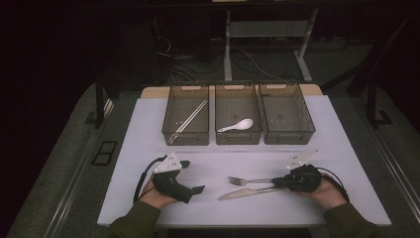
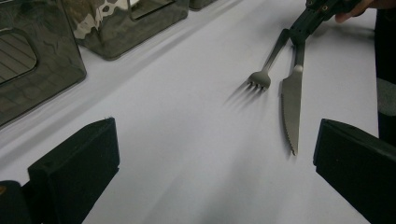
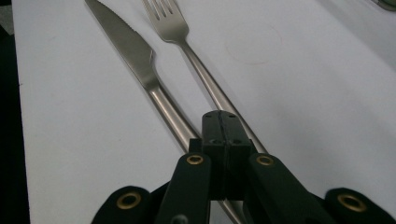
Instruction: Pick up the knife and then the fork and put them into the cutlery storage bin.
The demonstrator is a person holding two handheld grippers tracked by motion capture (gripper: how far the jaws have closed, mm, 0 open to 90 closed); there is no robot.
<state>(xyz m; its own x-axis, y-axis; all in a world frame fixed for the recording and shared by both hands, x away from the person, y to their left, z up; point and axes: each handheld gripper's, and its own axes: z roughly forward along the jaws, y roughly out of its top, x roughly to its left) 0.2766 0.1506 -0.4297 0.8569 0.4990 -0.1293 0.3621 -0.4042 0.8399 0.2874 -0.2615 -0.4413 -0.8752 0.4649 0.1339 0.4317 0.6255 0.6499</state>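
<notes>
White table (image 1: 148, 129), right gripper (image 1: 275, 182) low, closed

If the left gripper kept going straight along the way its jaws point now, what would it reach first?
Probably the knife: from the open left gripper, bare table comes first, then the blade tip, with the fork just beyond. Depth is hard to judge.

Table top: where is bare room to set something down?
Free: the strip between the three bins and the grippers, and the patch between the left gripper and the fork. Crowded: around the right gripper, with fork and knife.
</notes>
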